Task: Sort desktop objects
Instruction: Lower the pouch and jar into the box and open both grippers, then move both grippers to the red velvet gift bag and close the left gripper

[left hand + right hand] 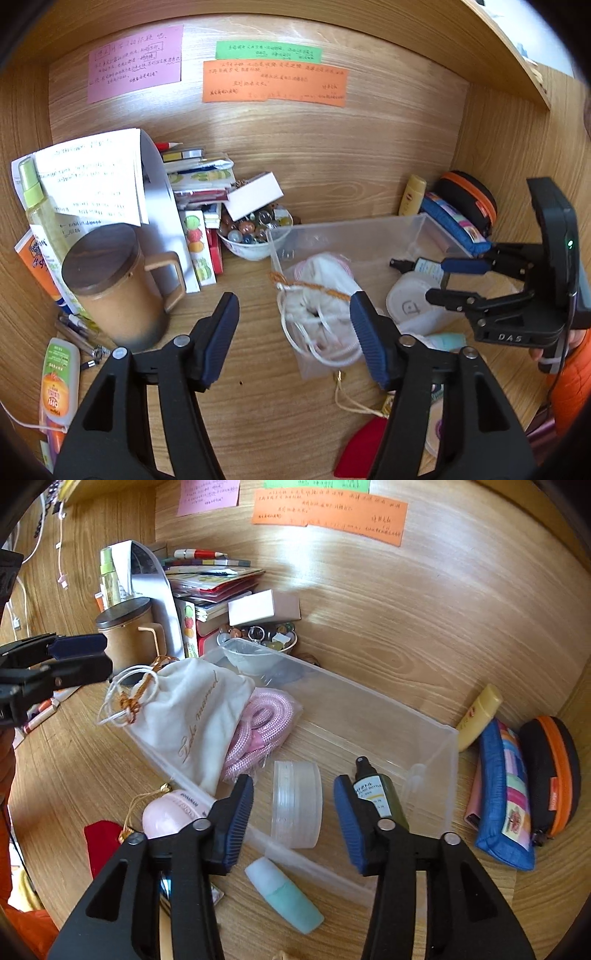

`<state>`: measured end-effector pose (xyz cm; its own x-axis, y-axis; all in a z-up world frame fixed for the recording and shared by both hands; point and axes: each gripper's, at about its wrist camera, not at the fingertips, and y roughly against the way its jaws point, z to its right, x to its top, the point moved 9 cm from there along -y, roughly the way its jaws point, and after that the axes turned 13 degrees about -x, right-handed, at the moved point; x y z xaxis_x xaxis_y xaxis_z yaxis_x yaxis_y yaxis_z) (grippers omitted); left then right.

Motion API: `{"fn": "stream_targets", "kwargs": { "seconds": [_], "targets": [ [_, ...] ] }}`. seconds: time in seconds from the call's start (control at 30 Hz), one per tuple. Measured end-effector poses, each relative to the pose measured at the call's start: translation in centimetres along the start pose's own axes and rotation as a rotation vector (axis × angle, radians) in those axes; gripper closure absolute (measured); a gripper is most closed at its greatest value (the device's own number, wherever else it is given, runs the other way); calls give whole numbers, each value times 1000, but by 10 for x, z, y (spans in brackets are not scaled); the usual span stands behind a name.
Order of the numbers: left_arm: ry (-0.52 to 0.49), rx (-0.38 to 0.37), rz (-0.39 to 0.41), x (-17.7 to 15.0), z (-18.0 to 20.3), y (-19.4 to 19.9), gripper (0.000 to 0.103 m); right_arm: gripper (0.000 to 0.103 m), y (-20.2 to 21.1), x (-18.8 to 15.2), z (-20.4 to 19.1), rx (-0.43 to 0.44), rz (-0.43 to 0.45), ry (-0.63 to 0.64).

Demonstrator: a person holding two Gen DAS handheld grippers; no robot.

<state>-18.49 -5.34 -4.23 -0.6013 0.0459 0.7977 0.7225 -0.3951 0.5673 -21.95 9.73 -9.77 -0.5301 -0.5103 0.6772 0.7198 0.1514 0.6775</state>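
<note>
A clear plastic bin (436, 753) lies on the wooden desk and holds a white drawstring pouch (192, 716), a pink rope (262, 727), a round clear jar (295, 805) and a dark green spray bottle (384, 797). My right gripper (293, 819) is open and empty, hovering over the jar at the bin's near wall. My left gripper (295, 332) is open and empty above the desk, just left of the pouch (314, 306). The right gripper also shows in the left wrist view (450, 280). The bin also shows there (369, 236).
A teal and white tube (284, 897), a pink case (162, 816) and a red cloth (101, 840) lie outside the bin. A lidded brown mug (114, 288), stacked books (199, 184) and a marble bowl (251, 240) crowd the left. Blue pouch (506, 797), orange-zip case (554, 775) and yellow bottle (480, 716) sit right.
</note>
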Motion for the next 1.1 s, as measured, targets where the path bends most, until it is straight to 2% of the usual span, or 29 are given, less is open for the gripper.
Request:
{"fn": "stream_targets", "kwargs": {
  "seconds": [0.23,0.37,0.53,0.77,1.1],
  "targets": [
    [-1,-9,-18,-15,10,2,33,49,19,-9,4,-27,25,-9],
    [3,-13,-30,-24,14,2,30,47,31,-14,7,-34,40,-11],
    [14,-10,-51,-40,16,4,29,40,44,-21,9,-41,56,-17],
    [50,-13,-101,-71,18,3,29,39,56,-39,7,-40,59,-38],
    [77,-50,-162,-108,30,-1,28,39,59,-78,7,-50,10,-93]
  ]
}}
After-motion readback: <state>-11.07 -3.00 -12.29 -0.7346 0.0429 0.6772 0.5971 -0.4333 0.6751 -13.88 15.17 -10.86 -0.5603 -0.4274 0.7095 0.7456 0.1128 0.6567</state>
